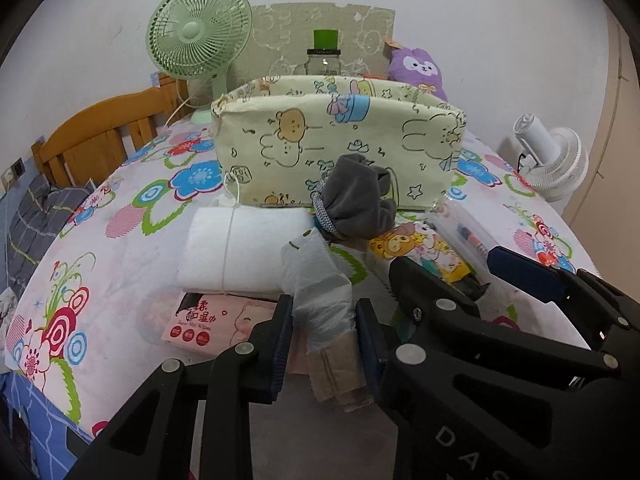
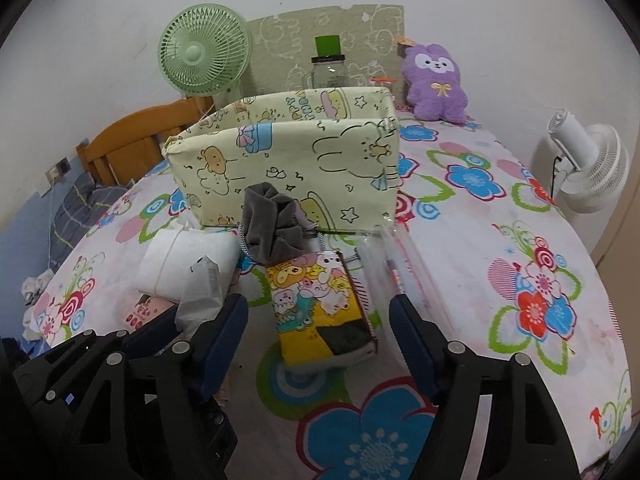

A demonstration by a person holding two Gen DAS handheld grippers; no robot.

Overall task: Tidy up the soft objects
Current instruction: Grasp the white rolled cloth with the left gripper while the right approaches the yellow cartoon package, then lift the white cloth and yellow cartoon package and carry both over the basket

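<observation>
Left gripper (image 1: 323, 340) pinched on a pale, soft white-and-beige wrapped packet (image 1: 320, 300); right gripper (image 2: 318, 334) spread, nothing between its pads.

The packet is held clear of the flower-printed tablecloth (image 2: 520, 240), its upper end tilted toward the pale yellow fabric storage box printed with cartoon bears and rabbits (image 1: 340, 148). A yellow cartoon-printed tissue pack (image 2: 320, 304) lies flat on the cloth between the right gripper's blue pads, untouched. Just before the box front a grey velvet drawstring pouch (image 1: 356, 200) is slumped, beside a folded white towel tied with string (image 1: 240, 252) that rests partly on a pink wet-wipes pack (image 1: 208, 320). A purple plush rabbit (image 2: 436, 84) is propped against the back wall (well apart from the grippers), near a green desk fan (image 2: 204, 52).
</observation>
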